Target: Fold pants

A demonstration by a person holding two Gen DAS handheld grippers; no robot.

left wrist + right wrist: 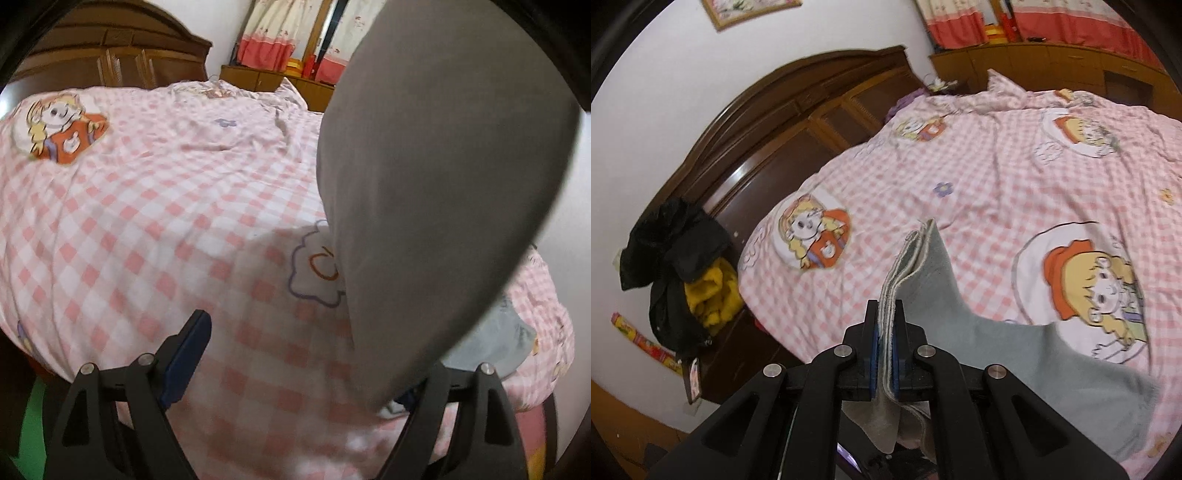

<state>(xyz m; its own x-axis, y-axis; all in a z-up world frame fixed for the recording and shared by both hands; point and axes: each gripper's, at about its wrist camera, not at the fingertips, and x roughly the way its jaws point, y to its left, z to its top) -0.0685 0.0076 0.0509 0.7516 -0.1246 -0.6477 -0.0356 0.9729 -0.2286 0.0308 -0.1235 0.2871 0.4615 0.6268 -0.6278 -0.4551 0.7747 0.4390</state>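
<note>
Grey pants (424, 184) hang in a broad panel at the right of the left wrist view, above the pink checked bed cover (147, 221). My left gripper (295, 332) is open; its left finger (188, 350) is bare and the right finger is hidden behind the cloth. In the right wrist view my right gripper (885, 310) is shut on a stacked edge of the pants (997, 350). Several layers stick out above the pads, and the rest trails right over the bed cover (960, 166).
A dark wooden headboard (768, 140) runs along the bed's left side, with black and yellow clothes (683, 266) heaped beside it. A wooden cabinet (1034, 62) and red-trimmed curtains (1071, 22) stand beyond the far edge. The bed cover is wrinkled near the far corner.
</note>
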